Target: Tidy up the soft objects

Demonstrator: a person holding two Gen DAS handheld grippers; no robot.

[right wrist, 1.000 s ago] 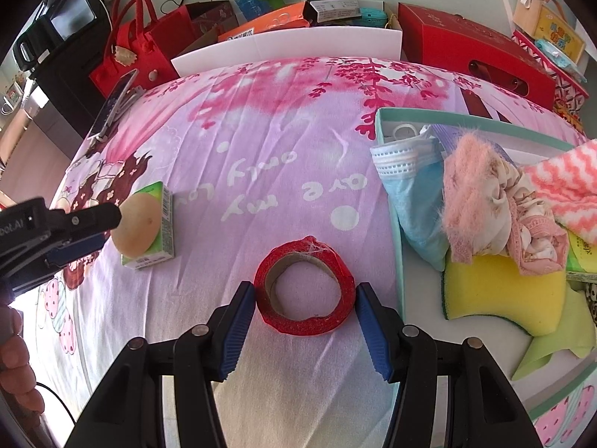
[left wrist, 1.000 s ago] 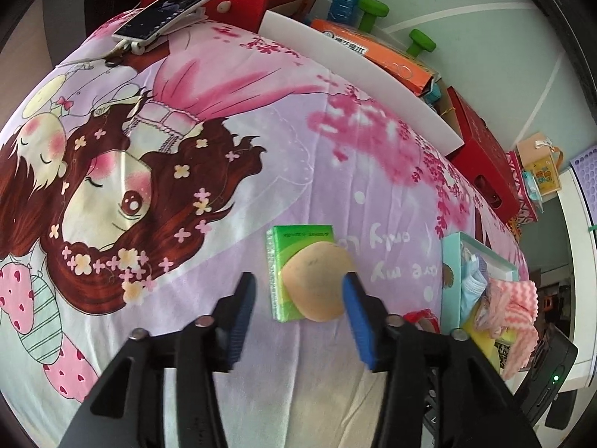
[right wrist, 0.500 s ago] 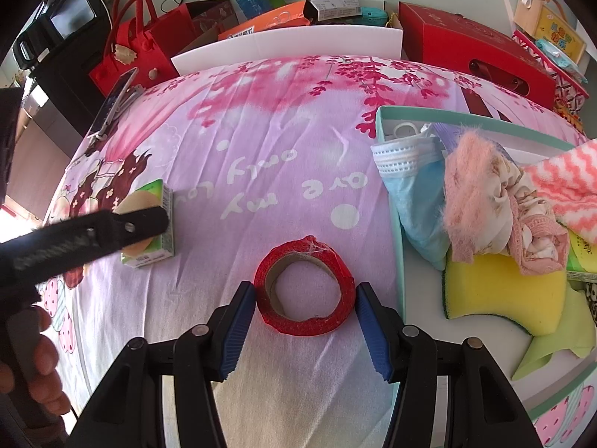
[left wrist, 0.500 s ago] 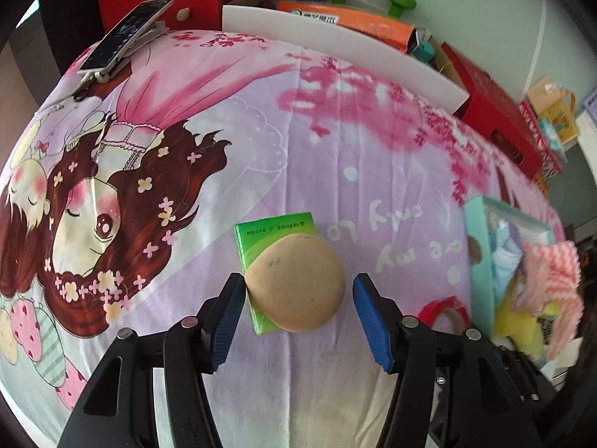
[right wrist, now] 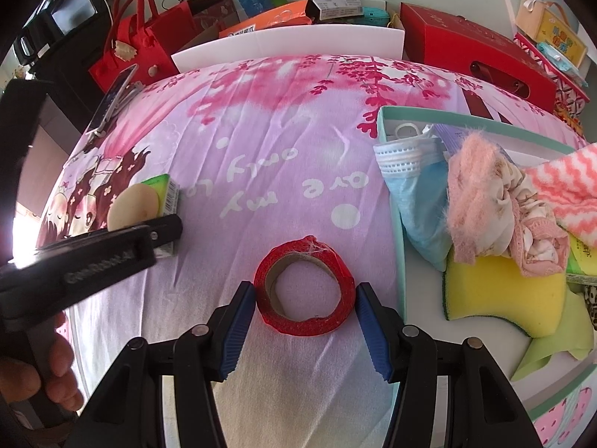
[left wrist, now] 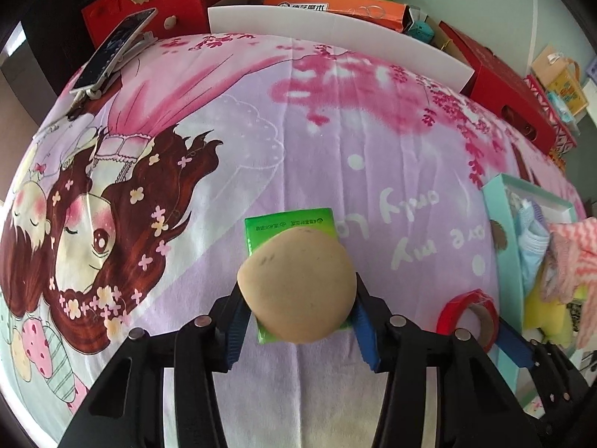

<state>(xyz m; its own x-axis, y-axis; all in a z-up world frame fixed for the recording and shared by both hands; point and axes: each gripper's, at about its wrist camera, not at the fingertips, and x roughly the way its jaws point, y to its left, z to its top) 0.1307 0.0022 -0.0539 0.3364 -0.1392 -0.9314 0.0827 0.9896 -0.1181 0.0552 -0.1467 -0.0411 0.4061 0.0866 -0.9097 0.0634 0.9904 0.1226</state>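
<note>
A round beige puff (left wrist: 296, 283) lies on a green pack (left wrist: 287, 224) on the printed bedsheet. My left gripper (left wrist: 298, 310) points down over them, its jaws closing, both blue pads meeting the puff's sides. The right wrist view shows one of that gripper's fingers (right wrist: 160, 229) beside the puff (right wrist: 134, 205). My right gripper (right wrist: 305, 302) holds still around a red tape roll (right wrist: 306, 326), pads against its sides. A teal box (right wrist: 401, 254) on the right holds a blue mask (right wrist: 414, 194), pink cloths (right wrist: 485, 209) and a yellow sponge (right wrist: 503, 295).
A phone on a stand (left wrist: 112, 52) sits at the bed's far left corner. A white board (left wrist: 335, 33) lines the far edge, with a red bag (left wrist: 149, 3), an orange carton and a red box (left wrist: 503, 86) behind. A person's hand (right wrist: 37, 380) grips the left tool.
The left gripper came down and forward over the puff, and its pads closed in from well apart to the puff's sides. The right gripper and the tape roll kept still.
</note>
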